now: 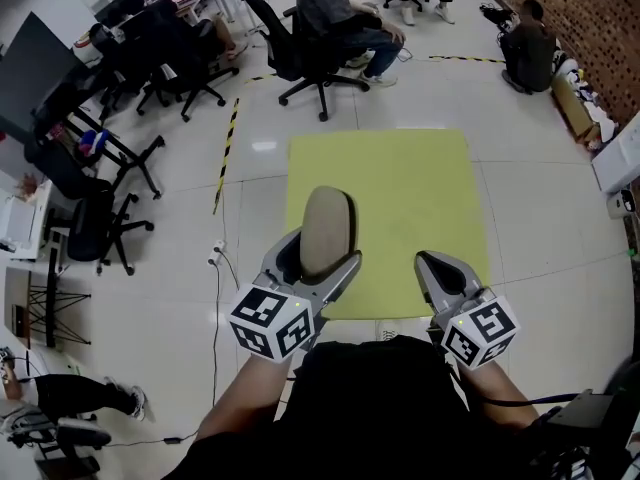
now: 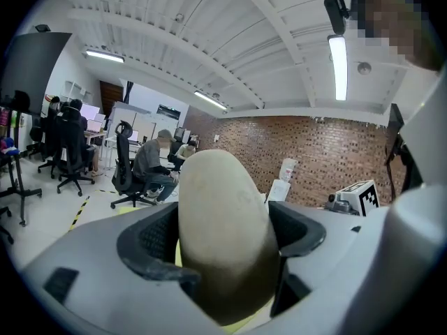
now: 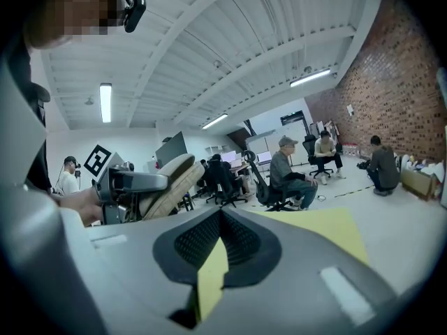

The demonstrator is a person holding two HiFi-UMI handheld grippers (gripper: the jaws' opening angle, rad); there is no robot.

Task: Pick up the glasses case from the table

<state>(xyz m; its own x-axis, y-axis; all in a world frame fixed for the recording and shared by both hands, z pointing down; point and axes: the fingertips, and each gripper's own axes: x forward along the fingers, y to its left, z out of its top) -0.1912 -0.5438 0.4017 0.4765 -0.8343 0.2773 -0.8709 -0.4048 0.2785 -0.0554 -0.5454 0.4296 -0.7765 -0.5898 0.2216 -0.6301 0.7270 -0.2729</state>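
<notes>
The black pads [image 2: 150, 241] of the left gripper [image 1: 322, 256] stand wide apart and press on both flanks of the beige glasses case [image 2: 222, 222], which fills the gap between them and juts out past the tips. The left gripper view shows this clamp close up, yet the case blocks nearly everything below it. The fingertips of the right gripper [image 3: 222, 213] meet, and nothing sits between them; behind the tips only a sliver of the yellow table top [image 1: 400, 188] shows through. Only the right gripper view gives the case side-on, at 9 o'clock: it slants upward out of the left gripper, with the room behind it. The head view alone places both tools. The left gripper with the case sits over the table's near edge at 7 o'clock of the top, and the right gripper is at its 3 o'clock, well apart. A marker cube [image 1: 270, 320] rides behind the left jaws, another [image 1: 480, 332] behind the right. Toward 12 o'clock, beyond the table, a person [image 1: 340, 13] sits on an office chair. A brick wall [image 2: 314, 155] shows in the left gripper view.
</notes>
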